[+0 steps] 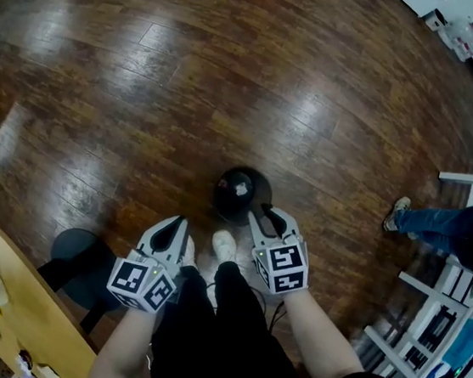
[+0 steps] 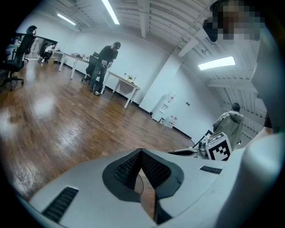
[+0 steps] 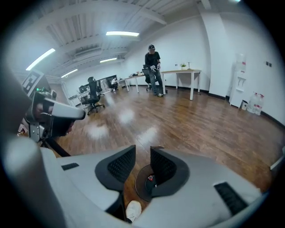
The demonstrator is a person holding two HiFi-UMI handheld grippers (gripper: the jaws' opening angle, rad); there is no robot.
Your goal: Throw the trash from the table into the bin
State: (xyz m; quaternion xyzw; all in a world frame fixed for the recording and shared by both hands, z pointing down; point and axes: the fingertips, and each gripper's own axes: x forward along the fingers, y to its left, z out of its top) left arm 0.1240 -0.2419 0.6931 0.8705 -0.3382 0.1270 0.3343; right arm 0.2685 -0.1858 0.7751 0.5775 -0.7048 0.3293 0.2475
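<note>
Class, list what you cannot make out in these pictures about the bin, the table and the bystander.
- Bin contents: in the head view, too small and dark; in the right gripper view, the right gripper covers half of it.
- Table: in the head view, cut off by the corner, so what remains on most of it is unseen.
- Bystander: in the head view, cut off by the right edge; mostly a leg and shoe show.

Open wooden floor (image 1: 190, 75) all round the bin (image 1: 237, 194); table (image 1: 11, 285) lower left, white rack (image 1: 469, 179) right.
</note>
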